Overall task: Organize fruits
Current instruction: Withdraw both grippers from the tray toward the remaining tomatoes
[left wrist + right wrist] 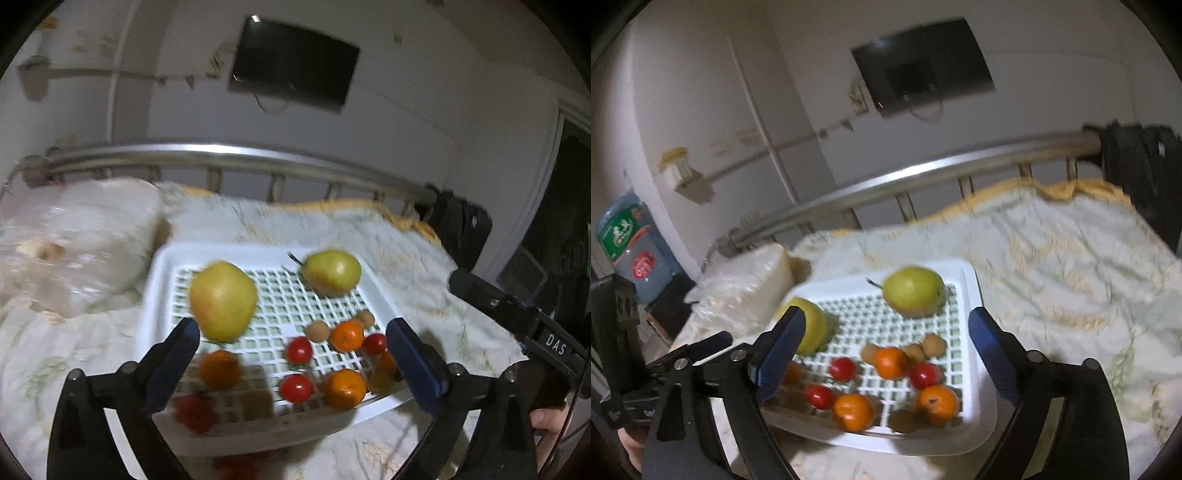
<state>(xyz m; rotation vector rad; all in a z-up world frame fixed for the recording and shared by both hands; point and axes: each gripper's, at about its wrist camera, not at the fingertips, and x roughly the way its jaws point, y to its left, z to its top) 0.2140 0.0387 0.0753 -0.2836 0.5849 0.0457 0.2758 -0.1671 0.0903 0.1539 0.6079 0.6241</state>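
Left claw (293, 363): jaws spread wide, nothing between them, hovering over the near edge of the white tray (221, 253). Right claw (888, 347): also wide open and empty, over the near side of the same tray (979, 432). The right claw's body shows at the right edge of the left wrist view, a bit of hand under it.

Tray is a white slatted plastic basket sitting on the bed, on a pale patterned blanket (1071, 266).

Contents, near to far (left wrist view):
- near rim: tangerine (345, 387), red cherry tomato (296, 387), another tangerine (219, 369) at left. Blurred red fruit (194, 408) at the near left corner; can't tell if it is in or out of the tray.
- mid: second tomato (299, 349), third tangerine (347, 335), third tomato (373, 343), small brown round fruit (318, 331) just behind them
- left: big yellow-green pear (223, 301), just beside the left claw's left finger, contact unclear due to blur
- far right corner: second pear (331, 272), stem pointing left

Beyond the tray: clear plastic bag (74, 236) on the bed at left, metal bed rail (229, 155), white wall with a dark wall-mounted screen (293, 64). Right wrist view also shows a blue water jug (631, 243) at far left.

Both frames motion-blurred, small details soft.
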